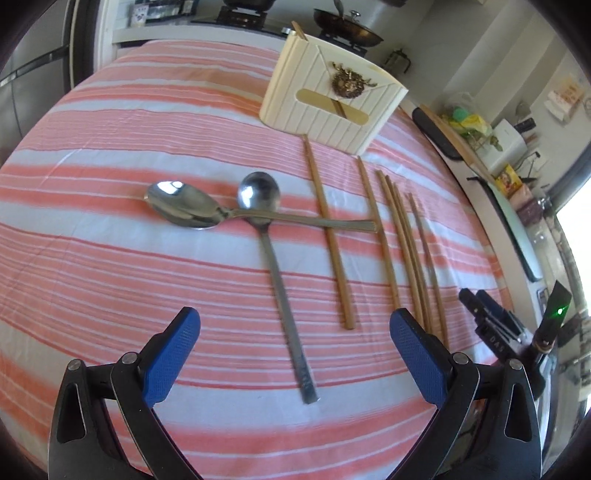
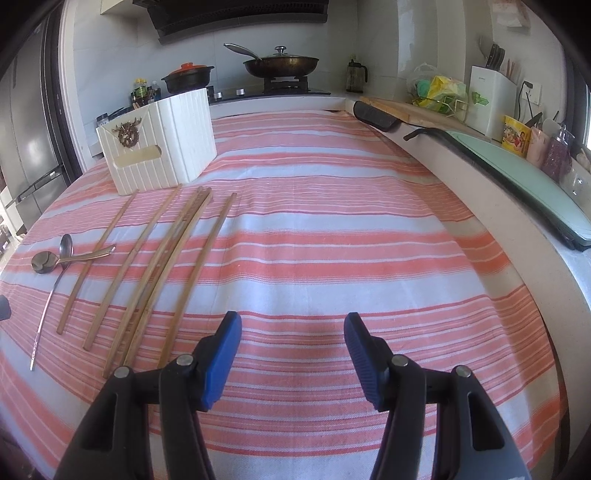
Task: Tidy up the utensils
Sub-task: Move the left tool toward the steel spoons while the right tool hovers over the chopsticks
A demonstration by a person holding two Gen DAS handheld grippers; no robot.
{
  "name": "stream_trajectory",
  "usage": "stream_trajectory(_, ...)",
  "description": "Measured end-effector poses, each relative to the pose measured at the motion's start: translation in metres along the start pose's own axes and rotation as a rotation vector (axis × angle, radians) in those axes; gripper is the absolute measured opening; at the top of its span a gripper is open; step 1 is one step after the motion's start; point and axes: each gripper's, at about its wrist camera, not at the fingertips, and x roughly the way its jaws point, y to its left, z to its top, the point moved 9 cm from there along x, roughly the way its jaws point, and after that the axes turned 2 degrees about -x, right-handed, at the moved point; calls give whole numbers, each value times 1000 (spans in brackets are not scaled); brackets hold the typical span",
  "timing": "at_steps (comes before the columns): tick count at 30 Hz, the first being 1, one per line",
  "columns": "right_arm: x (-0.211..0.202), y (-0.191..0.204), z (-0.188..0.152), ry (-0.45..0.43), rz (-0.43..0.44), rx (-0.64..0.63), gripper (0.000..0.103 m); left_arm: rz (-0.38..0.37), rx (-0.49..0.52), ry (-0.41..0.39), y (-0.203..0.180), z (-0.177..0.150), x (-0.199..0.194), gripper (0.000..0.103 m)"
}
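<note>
Steel spoons, a long flat-handled spoon (image 1: 280,280) under a shorter ribbed-handled spoon (image 1: 207,210), lie crossed on the pink-and-white striped cloth (image 1: 110,258) beside six loose bamboo chopsticks (image 1: 391,240). Behind them stands a cream ribbed plastic utensil holder (image 1: 332,99) with a brass emblem. Both the left gripper (image 1: 295,325) and right gripper (image 2: 291,325) hang spread and empty, blue textured pads apart; no writing is legible.

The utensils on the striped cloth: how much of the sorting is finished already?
Done: one chopstick stands in the cream holder. In hand: nothing; left tongs and right tongs are open and empty. Left: two spoons and six chopsticks lie on the cloth.
</note>
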Motion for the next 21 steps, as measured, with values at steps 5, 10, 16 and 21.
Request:
stream_trajectory(5, 1, 2, -1, 1, 1, 0, 59, -31, 45, 25, -39, 17, 29, 101)
stream_trajectory(10, 2, 2, -2, 6, 5, 6, 59, 94, 194, -59, -73, 32, 49, 96)
stream_trajectory(16, 3, 1, -2, 12, 14, 19, 59, 200, 596, -64, -105, 35, 67, 98)
stream_trajectory(21, 3, 1, -2, 14, 12, 27, 59, 33, 619, 118, -87, 39, 91, 98)
